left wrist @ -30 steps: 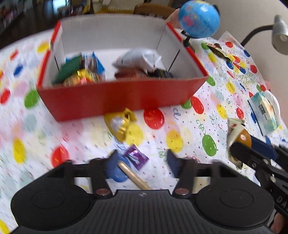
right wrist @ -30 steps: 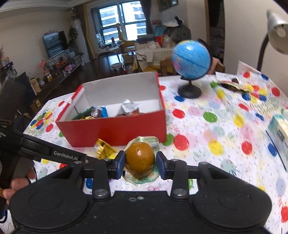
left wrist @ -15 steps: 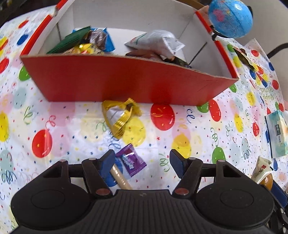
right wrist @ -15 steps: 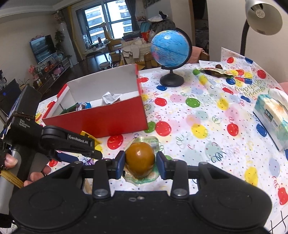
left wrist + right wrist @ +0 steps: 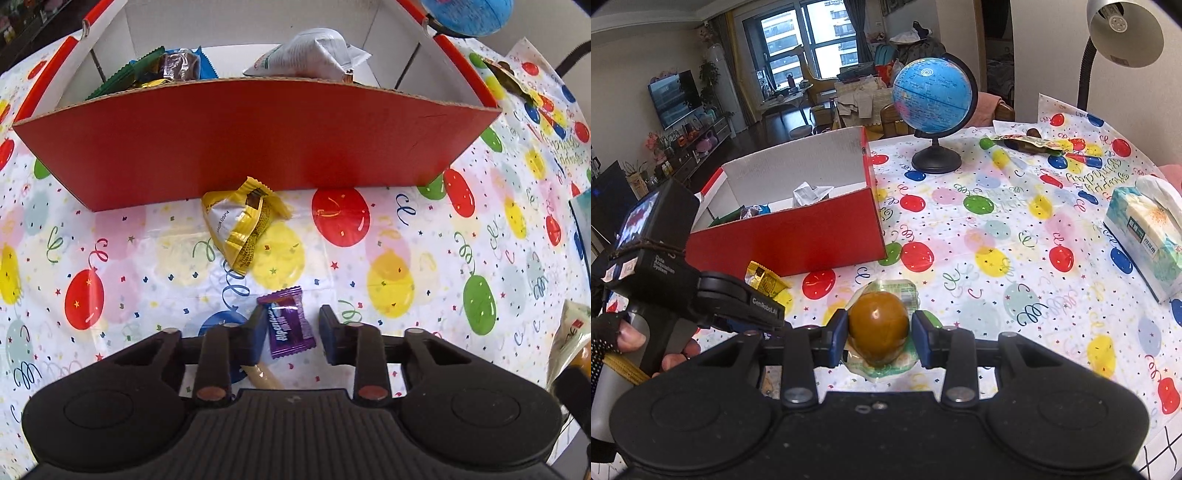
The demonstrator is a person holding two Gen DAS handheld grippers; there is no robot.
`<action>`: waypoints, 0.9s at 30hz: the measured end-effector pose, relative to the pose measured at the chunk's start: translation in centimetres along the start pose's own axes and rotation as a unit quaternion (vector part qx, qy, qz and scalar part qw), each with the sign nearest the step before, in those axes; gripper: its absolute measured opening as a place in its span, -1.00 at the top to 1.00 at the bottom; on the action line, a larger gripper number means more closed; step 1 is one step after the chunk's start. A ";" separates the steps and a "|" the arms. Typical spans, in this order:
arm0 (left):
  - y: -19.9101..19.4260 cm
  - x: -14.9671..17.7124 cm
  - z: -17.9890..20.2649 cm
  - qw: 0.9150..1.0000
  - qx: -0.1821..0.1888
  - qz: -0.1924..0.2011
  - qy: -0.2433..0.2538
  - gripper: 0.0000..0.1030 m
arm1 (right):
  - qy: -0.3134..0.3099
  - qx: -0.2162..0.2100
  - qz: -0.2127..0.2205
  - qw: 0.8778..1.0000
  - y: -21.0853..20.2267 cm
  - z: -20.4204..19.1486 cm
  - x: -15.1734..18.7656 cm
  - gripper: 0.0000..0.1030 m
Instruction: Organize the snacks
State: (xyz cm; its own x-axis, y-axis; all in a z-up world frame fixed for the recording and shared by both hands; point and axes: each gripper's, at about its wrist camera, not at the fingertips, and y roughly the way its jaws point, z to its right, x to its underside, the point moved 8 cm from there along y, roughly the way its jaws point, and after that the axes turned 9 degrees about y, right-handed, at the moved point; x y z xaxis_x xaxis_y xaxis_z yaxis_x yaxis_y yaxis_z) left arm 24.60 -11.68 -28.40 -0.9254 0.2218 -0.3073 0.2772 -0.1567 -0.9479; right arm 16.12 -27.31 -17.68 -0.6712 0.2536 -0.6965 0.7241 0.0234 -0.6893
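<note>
Purple foil candy (image 5: 289, 325) lies flat on the balloon-print tablecloth (image 5: 424, 236), between the blue fingers (image 5: 330, 332) of the left claw (image 5: 291, 334). Jaws are closing on it; left finger looks to touch the wrapper edge, right one shows a gap, so no grip yet. A tan stick (image 5: 264, 376) pokes out under the left finger.

Just beyond: crinkled yellow & white wrapper (image 5: 242, 221), right beside the front wall of the red cardboard box (image 5: 255, 140). Box has a white inside w/ green, blue & silver packets.

Right claw (image 5: 878, 334) is clamped on a smooth round brown egg-like snack (image 5: 878, 328) in a clear, glossy pouch.

Only the right view shows the whole room side: blue globe (image 5: 932, 98) on a black stand, tissue box (image 5: 1143, 236), lamp (image 5: 1123, 33), plus the person's gloved hand (image 5: 617, 341) on the left tool. Left view alone shows the candy; there it's hidden behind the tool.
</note>
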 end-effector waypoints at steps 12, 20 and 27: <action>-3.4 -0.9 -0.8 0.999 0.016 0.039 0.004 0.62 | -0.001 -0.004 0.006 1.000 0.1 -0.5 -0.8 0.30; -10.3 -3.2 -0.5 0.992 0.026 0.123 0.026 0.62 | -0.010 -0.019 0.037 0.999 -1.0 -1.2 -3.8 0.30; -14.4 -5.5 -1.2 0.984 0.019 0.175 0.038 0.62 | -0.028 -0.039 0.055 0.997 -0.9 -3.0 -7.0 0.30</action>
State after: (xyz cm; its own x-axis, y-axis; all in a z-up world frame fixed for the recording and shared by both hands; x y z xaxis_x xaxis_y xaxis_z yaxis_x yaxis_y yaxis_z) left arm 26.01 -9.50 -13.17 -0.7530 0.2180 -0.6209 0.5640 -0.2724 -0.7796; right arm 20.67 -26.17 -11.57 -0.5938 0.2048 -0.7782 0.8022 0.0750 -0.5923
